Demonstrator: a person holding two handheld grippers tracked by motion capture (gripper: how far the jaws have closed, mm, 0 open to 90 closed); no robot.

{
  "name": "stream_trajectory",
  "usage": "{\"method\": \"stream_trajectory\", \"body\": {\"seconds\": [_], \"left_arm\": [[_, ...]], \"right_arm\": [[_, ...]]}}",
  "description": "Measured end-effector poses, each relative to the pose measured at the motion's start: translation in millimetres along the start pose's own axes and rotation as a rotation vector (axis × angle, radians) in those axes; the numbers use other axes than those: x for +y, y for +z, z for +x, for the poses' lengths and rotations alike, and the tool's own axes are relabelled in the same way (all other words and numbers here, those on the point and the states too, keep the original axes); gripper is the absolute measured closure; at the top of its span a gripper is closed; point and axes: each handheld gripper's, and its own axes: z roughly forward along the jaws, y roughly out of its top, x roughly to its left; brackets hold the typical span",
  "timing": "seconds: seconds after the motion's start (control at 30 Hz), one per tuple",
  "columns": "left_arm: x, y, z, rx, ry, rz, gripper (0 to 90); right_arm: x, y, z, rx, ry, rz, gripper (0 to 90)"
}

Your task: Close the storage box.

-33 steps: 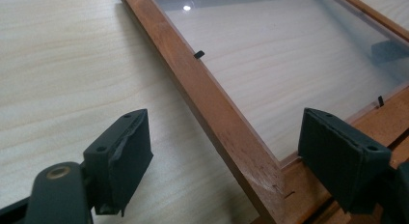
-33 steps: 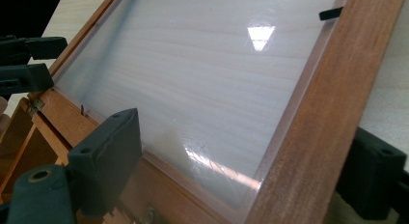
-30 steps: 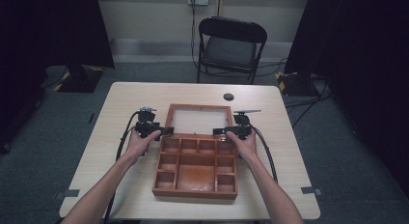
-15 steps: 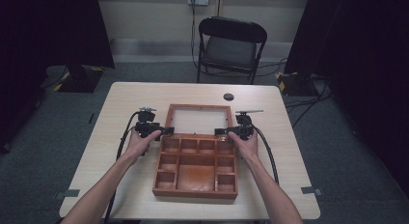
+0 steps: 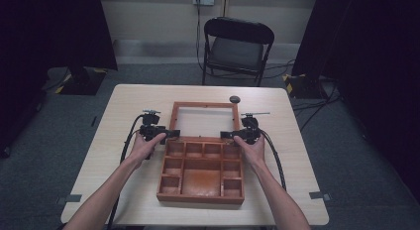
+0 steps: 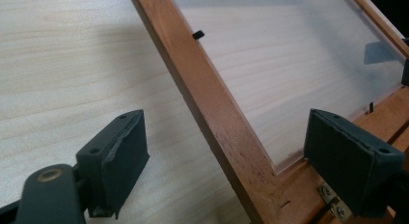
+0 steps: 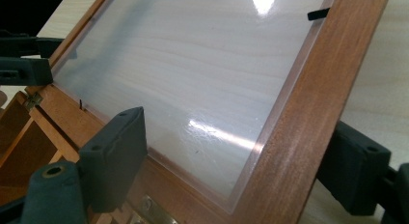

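A wooden box (image 5: 200, 198) with several compartments lies open on the table, its lid (image 5: 203, 105) folded back flat with a clear pane (image 6: 289, 64) in it. My left gripper (image 5: 172, 133) is at the lid's left hinge corner. Its jaws (image 6: 231, 156) straddle the left frame rail (image 6: 207, 98) without touching it and have just been opening. My right gripper (image 5: 227, 135) is at the right hinge corner. Its jaws (image 7: 236, 161) have just been closing a little around the right rail (image 7: 313, 89), one pad over the pane (image 7: 193, 64), the other outside the rail.
A small dark round object (image 5: 235, 99) lies on the table just beyond the lid. A brass hinge (image 6: 333, 202) joins lid and box. A black folding chair (image 5: 236, 46) stands past the far table edge. Bare tabletop (image 5: 124, 106) flanks the box.
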Motion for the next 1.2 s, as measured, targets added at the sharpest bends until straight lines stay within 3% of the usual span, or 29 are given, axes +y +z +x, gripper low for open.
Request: {"method": "stream_trajectory", "body": {"seconds": [0.23, 0.37, 0.6, 0.97, 1.03, 1.07, 1.2], "left_arm": [[2.3, 3.7, -7.3, -0.01, 0.016, -0.006, 15.4], [4.3, 3.8, -12.2, -0.01, 0.048, -0.003, 19.8], [5.4, 6.4, -18.3, -0.016, 0.066, -0.006, 20.5], [4.3, 10.4, -9.5, -0.065, 0.011, 0.007, 15.3], [4.6, 10.4, -10.0, -0.09, 0.007, 0.009, 17.2], [4.8, 10.2, -10.7, -0.096, 0.012, 0.009, 22.2], [6.7, 9.7, -12.4, -0.091, 0.02, 0.014, 22.8]], "right_arm": [[1.1, -3.8, 3.9, -0.016, -0.048, -0.013, 18.1], [2.1, -6.3, 3.9, -0.02, -0.056, -0.016, 21.0], [2.4, -8.1, 5.8, -0.021, -0.058, -0.008, 21.6], [2.2, -9.1, 7.3, -0.022, -0.064, -0.009, 22.3], [2.3, -9.3, 7.0, -0.022, -0.066, -0.008, 22.5], [2.3, -9.5, 6.9, -0.02, -0.066, -0.007, 22.6], [2.6, -10.1, 7.4, -0.026, -0.079, -0.014, 23.4]]}}
